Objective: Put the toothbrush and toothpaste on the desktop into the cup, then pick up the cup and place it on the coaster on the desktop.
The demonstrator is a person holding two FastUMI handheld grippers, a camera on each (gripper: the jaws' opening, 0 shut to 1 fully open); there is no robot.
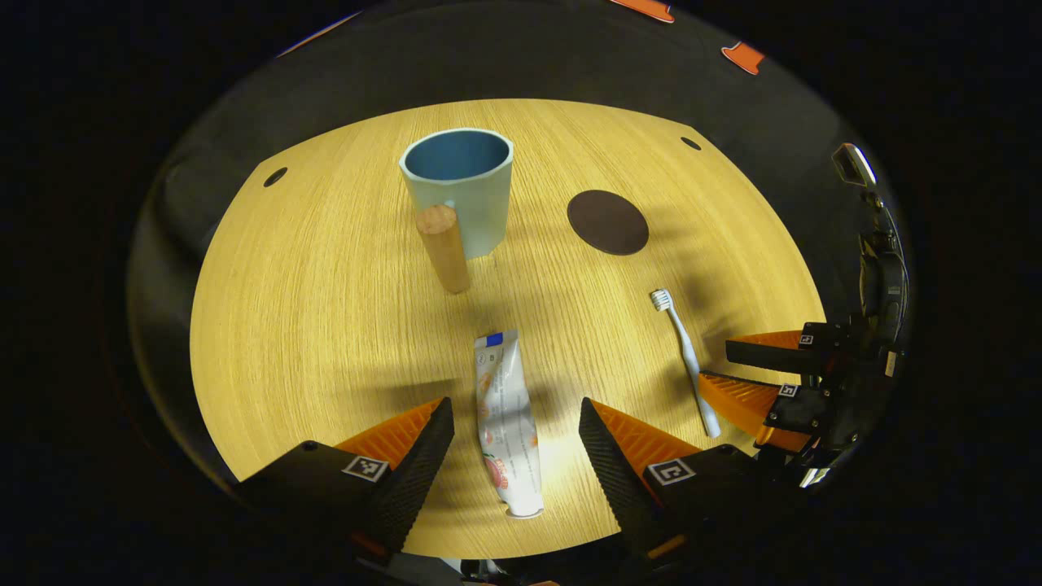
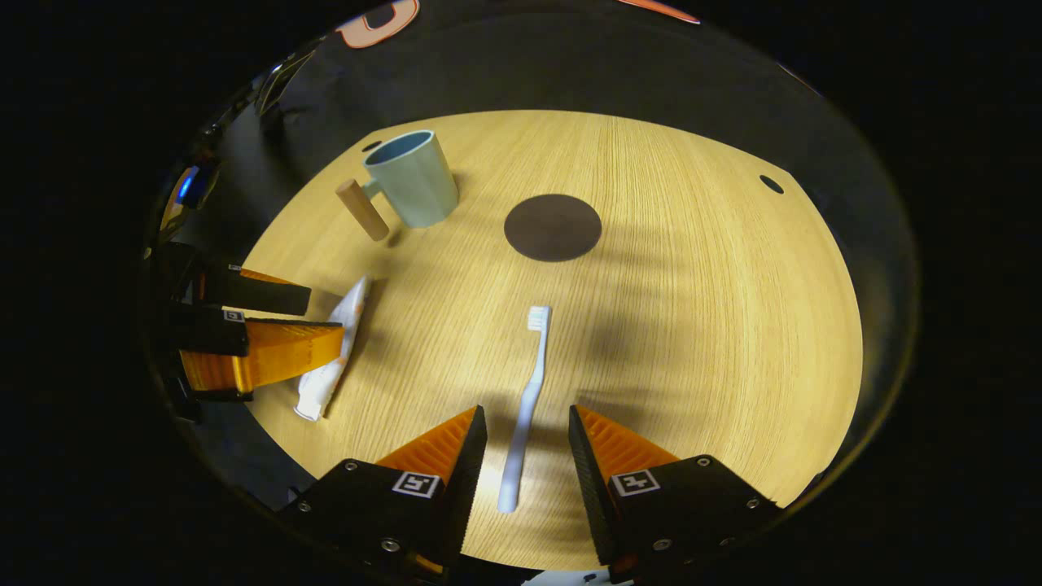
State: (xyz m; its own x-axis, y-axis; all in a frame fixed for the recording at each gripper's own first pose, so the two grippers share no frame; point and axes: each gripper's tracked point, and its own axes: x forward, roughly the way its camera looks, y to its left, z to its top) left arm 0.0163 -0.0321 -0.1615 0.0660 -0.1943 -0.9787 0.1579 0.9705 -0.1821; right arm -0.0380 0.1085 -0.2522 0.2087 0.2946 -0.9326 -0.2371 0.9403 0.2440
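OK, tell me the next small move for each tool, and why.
Probably lower both and close. The left tool is open with the toothpaste lying flat between its fingers; the right tool is open astride the toothbrush handle. Neither is gripped yet, and the cup stands upright and empty.

Pale blue cup (image 1: 462, 189) with wooden peg handle (image 1: 444, 247), upright and empty on the wooden desktop (image 1: 309, 309). Dark round coaster (image 1: 607, 221) flat beside the cup, apart from it, bare. White toothpaste tube (image 1: 508, 422) lying flat, nearer than the cup, cap end nearest. White toothbrush (image 2: 525, 407) lying flat, nearer than the coaster, bristles toward it, well apart from the tube
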